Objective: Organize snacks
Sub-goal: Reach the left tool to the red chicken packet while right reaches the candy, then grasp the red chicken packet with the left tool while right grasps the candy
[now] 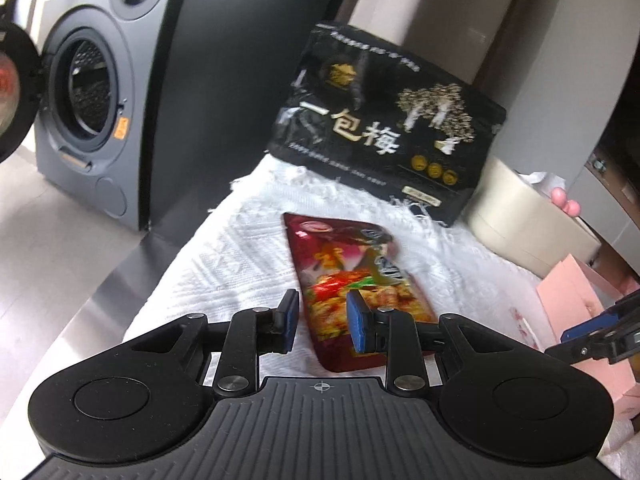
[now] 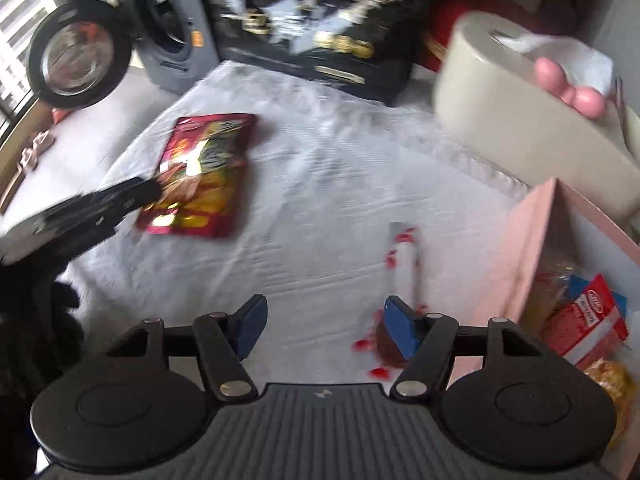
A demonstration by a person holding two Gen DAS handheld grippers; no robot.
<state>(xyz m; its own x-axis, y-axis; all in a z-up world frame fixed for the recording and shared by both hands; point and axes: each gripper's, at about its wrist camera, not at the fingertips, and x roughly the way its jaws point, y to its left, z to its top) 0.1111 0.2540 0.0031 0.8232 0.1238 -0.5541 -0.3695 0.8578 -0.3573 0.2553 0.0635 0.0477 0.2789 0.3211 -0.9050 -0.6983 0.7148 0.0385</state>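
Two grippers over a white cloth (image 1: 224, 264) on the table. Far left, on the floor: grey washer (image 1: 80, 92), round door (image 2: 80, 54) swung open, dark panel (image 1: 224, 80) beside it.

Left gripper (image 1: 324, 320) is closed as far as it goes, w/ a narrow gap left between the blue pads. It sits low over the near end of the red snack packet (image 1: 352, 280), which lies flat on the cloth, left of centre. Packet shows through the gap; can't tell if the pads pinch it.

Behind the packet, a big black bag (image 1: 384, 120) w/ gold print stands upright at the back edge, blocking the wall side.

Right gripper (image 2: 324, 324) points steeply down, jaws apart, nothing between them. Just by its right pad lies a small white wrapper w/ red spots (image 2: 404, 256); a dark round bit under that pad is too blurred to name.

Right side: beige tissue box (image 2: 500, 120), a person's fingertips (image 2: 568, 84) on its top. In front of it, a pink box (image 2: 532, 248), open, already holding a red pack (image 2: 588, 320) and smth yellow (image 2: 612, 376).
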